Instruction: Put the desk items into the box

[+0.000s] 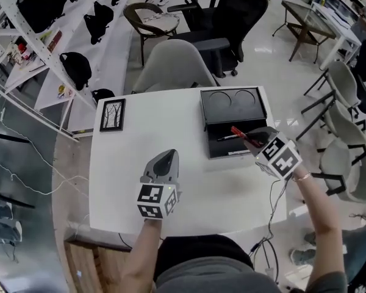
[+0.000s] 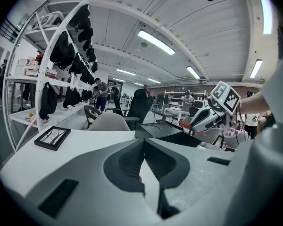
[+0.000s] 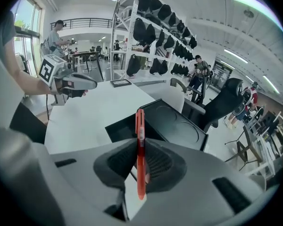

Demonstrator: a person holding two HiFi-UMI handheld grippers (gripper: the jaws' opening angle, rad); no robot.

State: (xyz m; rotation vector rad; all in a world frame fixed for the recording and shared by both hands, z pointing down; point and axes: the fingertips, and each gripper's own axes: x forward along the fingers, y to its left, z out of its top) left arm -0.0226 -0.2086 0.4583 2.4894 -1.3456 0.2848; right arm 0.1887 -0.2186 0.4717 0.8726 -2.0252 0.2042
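A black box lies open at the white table's far right, its lid with two round recesses flat behind the tray. A dark pen rests inside the tray. My right gripper hangs over the tray's right part, shut on a red pen that stands up between the pads; the red pen pokes out over the tray. My left gripper hovers over the table's middle, shut with nothing in it. In the left gripper view its jaws meet, and the box lies ahead.
A black picture frame lies flat at the table's far left. A grey chair stands behind the table, a black office chair farther back. White shelving with dark bags runs along the left. More chairs stand to the right.
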